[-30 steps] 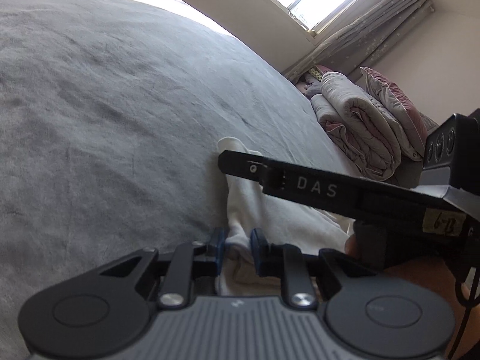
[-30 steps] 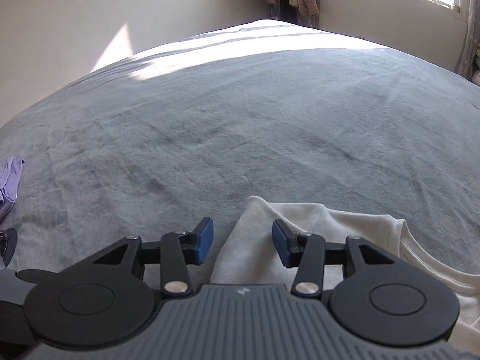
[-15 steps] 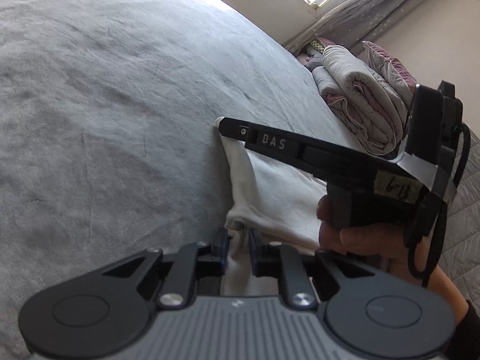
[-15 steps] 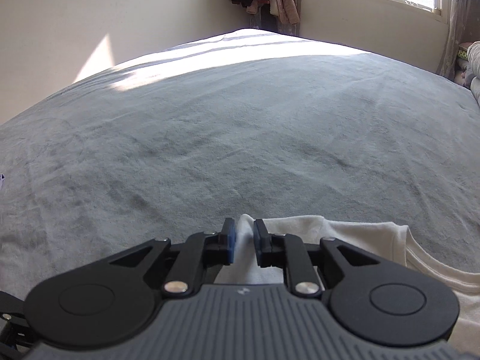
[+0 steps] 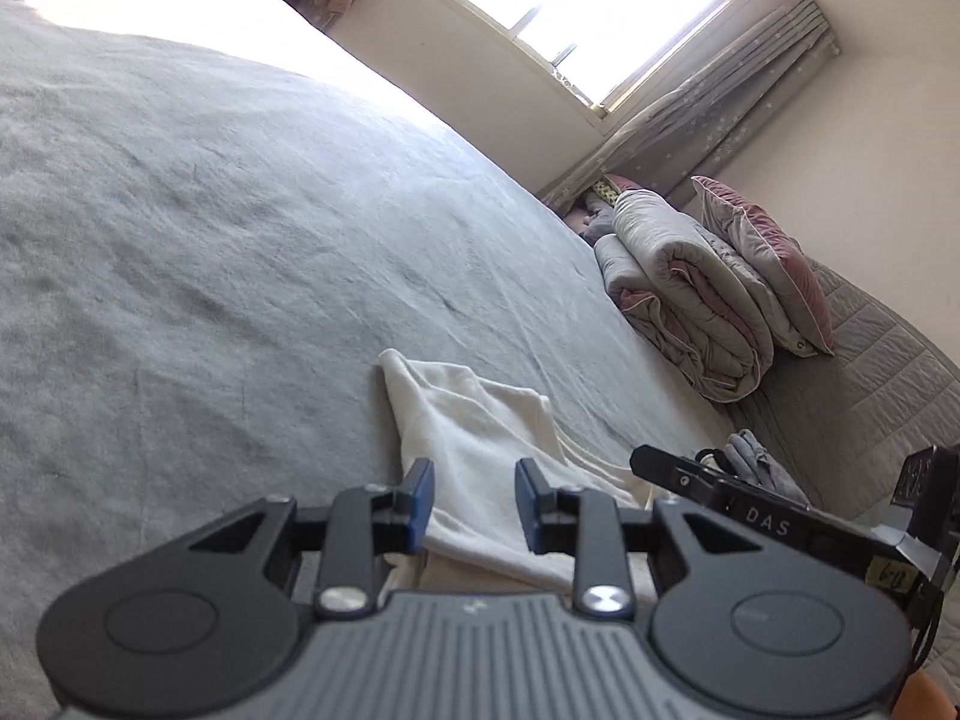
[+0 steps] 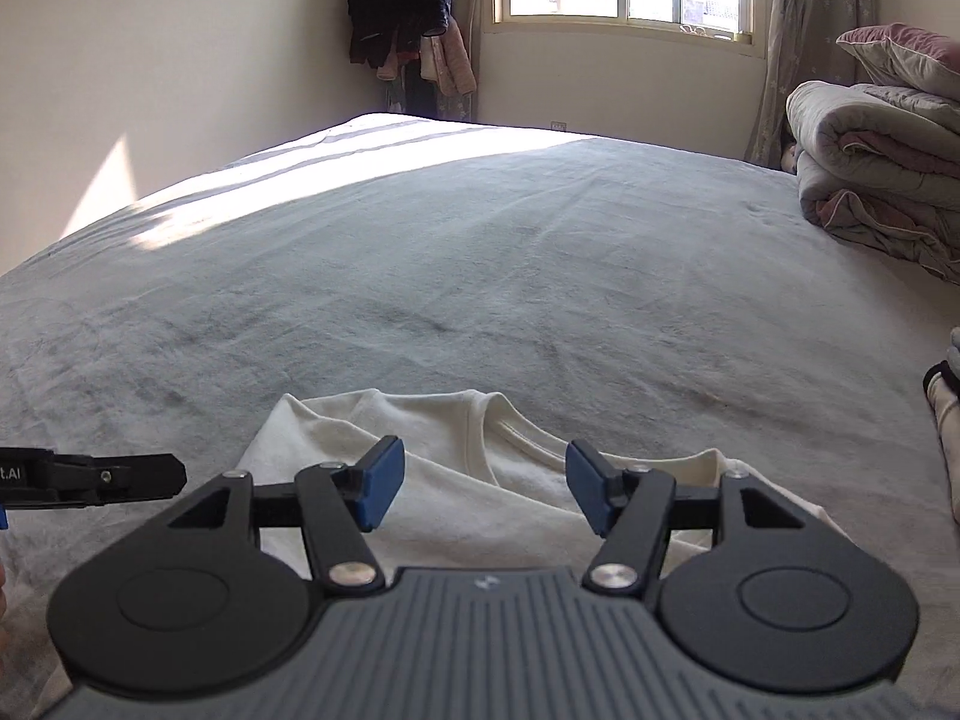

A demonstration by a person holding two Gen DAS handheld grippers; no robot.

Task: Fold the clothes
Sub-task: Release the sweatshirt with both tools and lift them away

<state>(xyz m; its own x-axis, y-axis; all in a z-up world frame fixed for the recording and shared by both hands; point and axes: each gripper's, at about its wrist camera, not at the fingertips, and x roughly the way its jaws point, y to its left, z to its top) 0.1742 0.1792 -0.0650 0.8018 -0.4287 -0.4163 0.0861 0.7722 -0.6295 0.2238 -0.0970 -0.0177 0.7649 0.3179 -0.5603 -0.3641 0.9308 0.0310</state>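
A cream T-shirt [image 6: 456, 480] lies folded on the grey bed cover, neckline up, near the front edge. In the left wrist view the same T-shirt [image 5: 468, 438] shows as a folded strip. My left gripper [image 5: 471, 501] hovers just above its near edge, jaws opening, the pads clear of the cloth. My right gripper [image 6: 477, 489] hangs over the shirt's middle below the collar, jaws opening wide with no cloth pinched between them. The right gripper's finger [image 5: 720, 492] shows at the left view's lower right; the left gripper's tip [image 6: 114, 474] pokes in at the right view's left edge.
The grey bed cover [image 6: 480, 276] stretches far ahead. A rolled quilt [image 5: 690, 294] and pink pillow [image 5: 768, 264] sit at the right by the curtain. Small folded clothes [image 5: 756, 468] lie to the right of the shirt. Dark garments [image 6: 402, 0] hang in the far corner.
Both grippers let go of the shirt's edge and opened. The right gripper swung away to the right over the shirt's middle; the left lifted slightly.
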